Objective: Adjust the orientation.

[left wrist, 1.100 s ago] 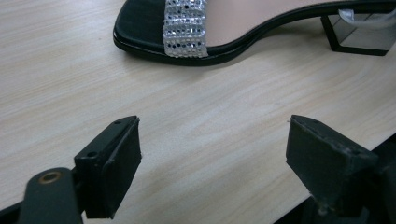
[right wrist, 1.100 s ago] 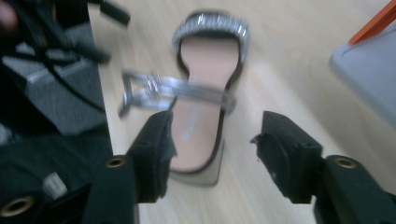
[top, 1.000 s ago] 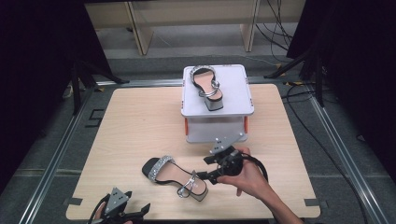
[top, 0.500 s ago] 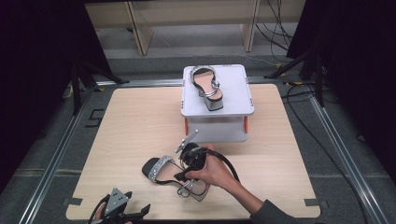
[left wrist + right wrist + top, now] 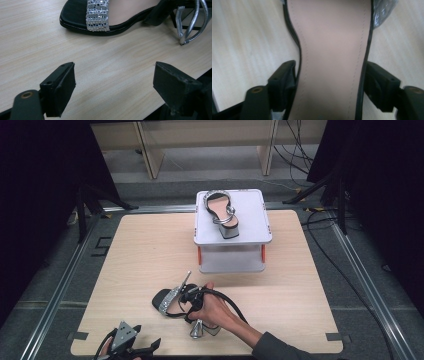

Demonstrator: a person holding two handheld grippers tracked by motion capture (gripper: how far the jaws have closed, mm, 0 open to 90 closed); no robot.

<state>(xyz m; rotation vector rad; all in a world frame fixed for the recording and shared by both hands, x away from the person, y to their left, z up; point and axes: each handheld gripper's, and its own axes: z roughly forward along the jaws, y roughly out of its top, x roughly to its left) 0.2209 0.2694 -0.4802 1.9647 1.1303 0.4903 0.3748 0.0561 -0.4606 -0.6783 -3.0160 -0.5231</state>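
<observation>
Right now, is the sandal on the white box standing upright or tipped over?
Upright: the sandal rests on its sole and block heel on the white box.

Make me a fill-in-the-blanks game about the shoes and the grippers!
1. The right hand-held gripper has its jaws on either side of the black sandal with the sparkly silver strap, which lies on the wooden ____.
2. The matching second sandal sits on top of the ____ box.
3. The left hand-held gripper holds ____.

Missing words: table; white; nothing
</observation>
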